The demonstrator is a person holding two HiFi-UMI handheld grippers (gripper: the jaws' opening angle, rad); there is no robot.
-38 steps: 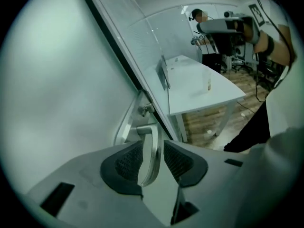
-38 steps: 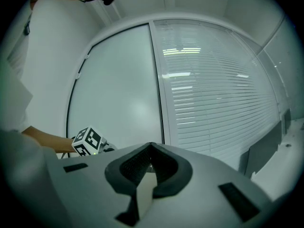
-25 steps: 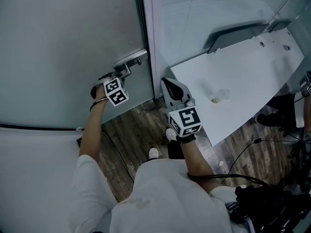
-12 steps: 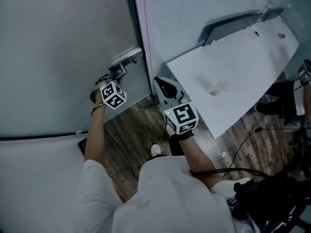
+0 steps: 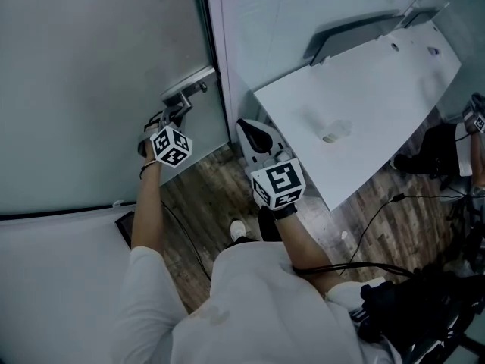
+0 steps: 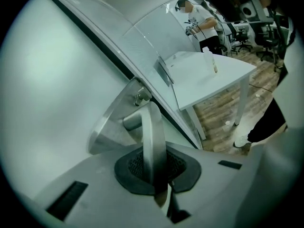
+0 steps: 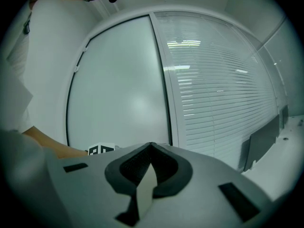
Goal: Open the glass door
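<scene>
The frosted glass door (image 5: 91,89) fills the left of the head view, with its metal lever handle (image 5: 186,89) near the door's right edge. My left gripper (image 5: 173,116) is shut on that lever handle (image 6: 152,132); in the left gripper view the flat steel bar runs down between the black pads (image 6: 183,167), and the gripper (image 6: 154,167) points down at it. My right gripper (image 5: 254,133) hangs beside the door frame, away from the handle. It (image 7: 149,167) is shut with nothing in it and faces the glass door (image 7: 118,89).
A white table (image 5: 356,105) stands close on the right, against a glass wall with blinds (image 7: 223,80). Cables (image 5: 379,233) lie on the wooden floor. Another person (image 5: 474,135) stands at the far right. A dark flat object (image 5: 125,226) lies by the door's foot.
The left gripper's marker cube has dipped and tilted a little under the handle. The right gripper keeps its place beside the frame. The head view has shifted slightly.
</scene>
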